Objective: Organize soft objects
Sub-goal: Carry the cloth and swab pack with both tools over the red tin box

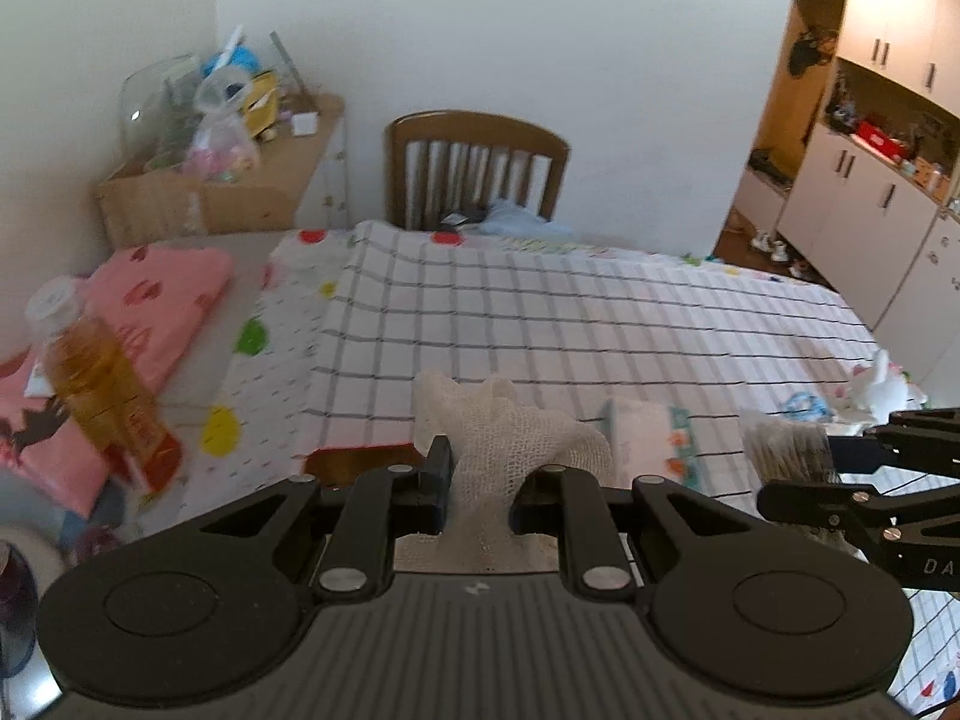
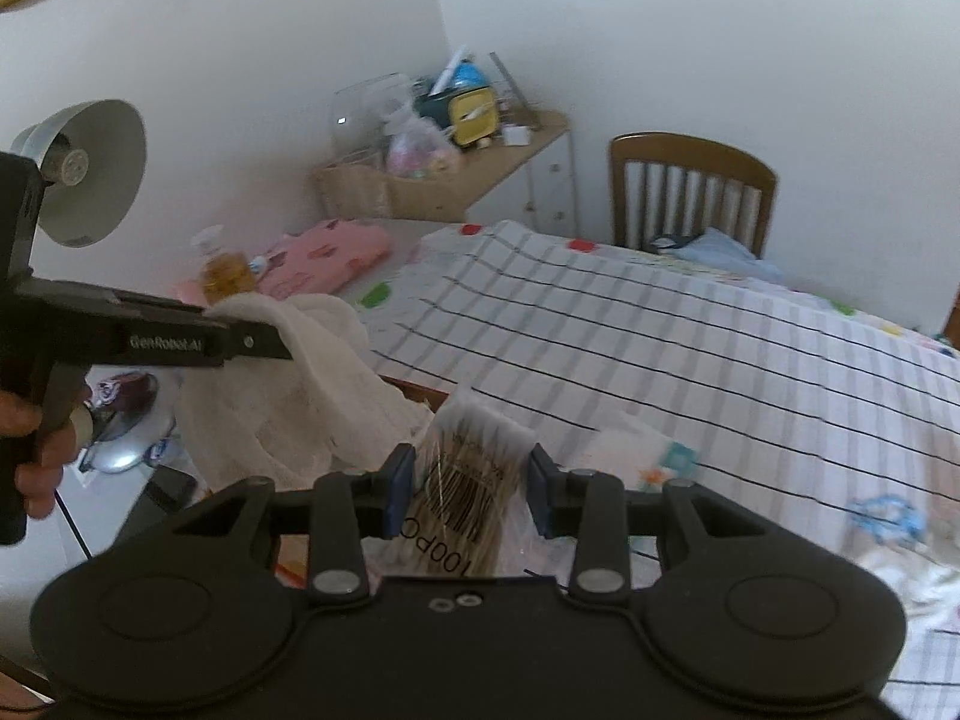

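**Two grippers, each holding something soft**

The pack of cotton swabs [image 2: 465, 480] reads "100PC" beside a barcode. The right gripper [image 2: 473, 487] squeezes that pack between its blue pads. The left gripper [image 1: 480, 483] says "GenRobot.AI" on its side. It is lifted over the table edge and pinches a white mesh cloth [image 1: 510, 438], which hangs down. Just past the cloth, a tissue pack [image 1: 651, 441] lies on the checked tablecloth [image 1: 570, 324]. Left of the cloth stands a bottle [image 1: 99, 384] of amber drink.
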